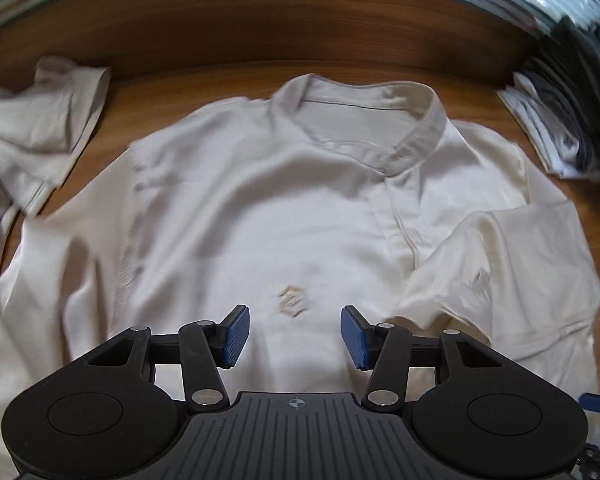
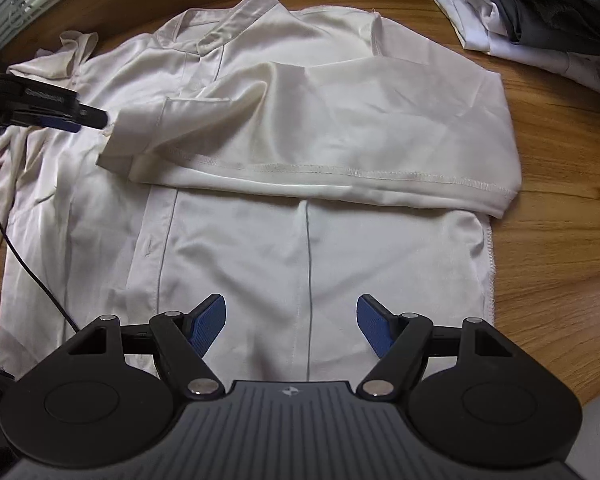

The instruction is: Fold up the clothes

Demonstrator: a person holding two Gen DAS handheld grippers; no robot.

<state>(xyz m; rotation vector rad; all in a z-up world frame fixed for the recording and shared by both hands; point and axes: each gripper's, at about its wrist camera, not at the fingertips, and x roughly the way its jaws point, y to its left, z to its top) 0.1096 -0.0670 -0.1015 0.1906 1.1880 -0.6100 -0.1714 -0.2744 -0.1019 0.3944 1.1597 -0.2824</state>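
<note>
Across the brown wooden counter [image 2: 560,200] my cream band-collared shirt [image 2: 236,248] lies face up, its right sleeve [image 2: 320,128] folded across the chest toward nine o'clock. Both the left claw [image 1: 295,336] and right claw [image 2: 291,326] hover wide open, holding nothing. I judge the opposite sleeve [image 1: 40,264], still spread out, wants folding in next.

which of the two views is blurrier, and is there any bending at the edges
Left wrist view: motion blur smears the shirt and its collar, while the left gripper stays sharp. Right wrist view: crisp, the hem stitching on the folded sleeve is readable. Both: fisheye curves the table edge.
</note>
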